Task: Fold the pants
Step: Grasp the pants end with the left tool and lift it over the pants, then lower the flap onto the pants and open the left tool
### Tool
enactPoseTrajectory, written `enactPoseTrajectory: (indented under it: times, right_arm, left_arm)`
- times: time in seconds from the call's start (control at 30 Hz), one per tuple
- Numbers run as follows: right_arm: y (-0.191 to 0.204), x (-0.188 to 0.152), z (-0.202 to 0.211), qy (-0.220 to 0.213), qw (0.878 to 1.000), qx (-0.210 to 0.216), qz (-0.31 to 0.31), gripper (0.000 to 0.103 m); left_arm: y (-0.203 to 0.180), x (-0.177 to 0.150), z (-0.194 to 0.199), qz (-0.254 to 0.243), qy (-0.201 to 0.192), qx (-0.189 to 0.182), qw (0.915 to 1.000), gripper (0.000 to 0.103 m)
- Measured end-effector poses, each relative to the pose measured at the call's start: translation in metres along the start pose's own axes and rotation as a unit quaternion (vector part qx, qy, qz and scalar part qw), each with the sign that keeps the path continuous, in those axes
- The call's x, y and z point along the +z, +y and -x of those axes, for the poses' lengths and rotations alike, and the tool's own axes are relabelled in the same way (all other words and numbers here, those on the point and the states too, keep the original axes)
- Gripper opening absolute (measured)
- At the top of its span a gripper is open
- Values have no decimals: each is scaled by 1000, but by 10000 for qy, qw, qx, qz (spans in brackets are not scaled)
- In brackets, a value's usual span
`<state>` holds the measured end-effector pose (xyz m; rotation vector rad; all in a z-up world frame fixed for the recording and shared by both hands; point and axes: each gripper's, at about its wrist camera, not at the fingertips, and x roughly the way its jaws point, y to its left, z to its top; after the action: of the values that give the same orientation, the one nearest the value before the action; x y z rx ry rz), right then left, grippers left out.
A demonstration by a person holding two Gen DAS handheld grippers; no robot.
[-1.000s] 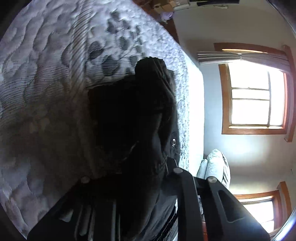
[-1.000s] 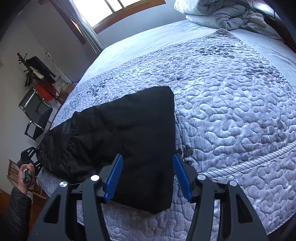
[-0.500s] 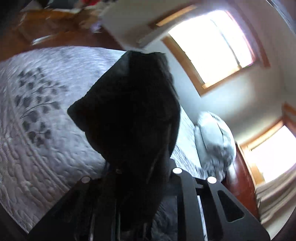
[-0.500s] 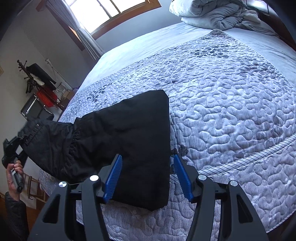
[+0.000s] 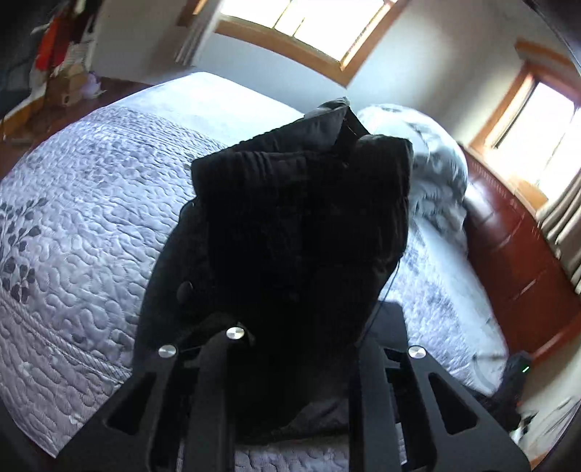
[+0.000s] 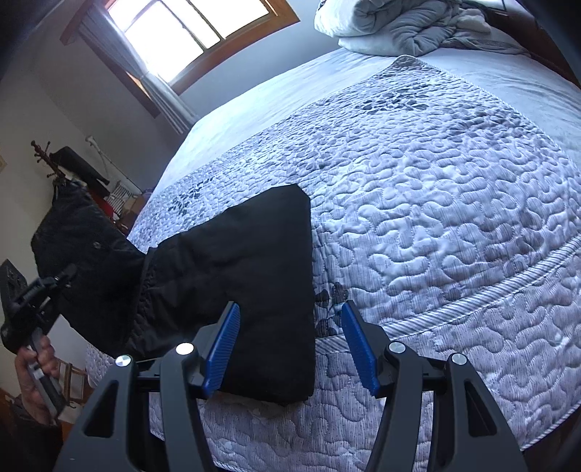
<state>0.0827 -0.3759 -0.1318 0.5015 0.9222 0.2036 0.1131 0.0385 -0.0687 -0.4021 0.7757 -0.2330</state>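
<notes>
The black pants (image 6: pixel 254 254) lie partly on the quilted bed (image 6: pixel 435 218), their folded leg end near the front edge. Their waist end hangs lifted off the bed's left side. My left gripper (image 6: pixel 36 290), held by a hand (image 6: pixel 40 359), is shut on that end. In the left wrist view the bunched pants (image 5: pixel 301 218) cover the left gripper (image 5: pixel 294 337) and hide its fingertips. My right gripper (image 6: pixel 288 308) hovers open over the leg end, its blue pads (image 6: pixel 225 334) apart and not pressing the cloth.
A crumpled grey duvet (image 6: pixel 399 25) lies at the head of the bed, and a dark wooden board (image 5: pixel 508 254) runs along the bed's side. A coat rack (image 6: pixel 54 167) and clutter stand by the wall on the left. A window (image 6: pixel 189 32) is behind.
My left gripper has risen and rolled, carrying the waist end up off the bed's left side. The right gripper has shifted slightly and stays open over the leg end.
</notes>
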Motion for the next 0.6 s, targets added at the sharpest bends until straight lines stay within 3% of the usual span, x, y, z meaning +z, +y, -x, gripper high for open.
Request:
enactPoseTrajectory:
  times: [0.17,0.43,0.53,0.6]
  right_arm:
    - [-6,-1,2,-35,10000,19,-70,59]
    - [-9,-1,4,-68,9999,63,-102,60]
    - [-11,-1,5,-79,9998,85,-144,60]
    - [-11,-1,5,-80,9998,97,-158,61]
  left_arm:
    - [-28,-20,-27,-653,271,298,9971,19]
    - [-49,-44,-62,-963,813,468,9909,22]
    - [-55,-51,-68,-1114,868,549,9885,25]
    - [-55,-56,-72,-1159,955,518,9873,35]
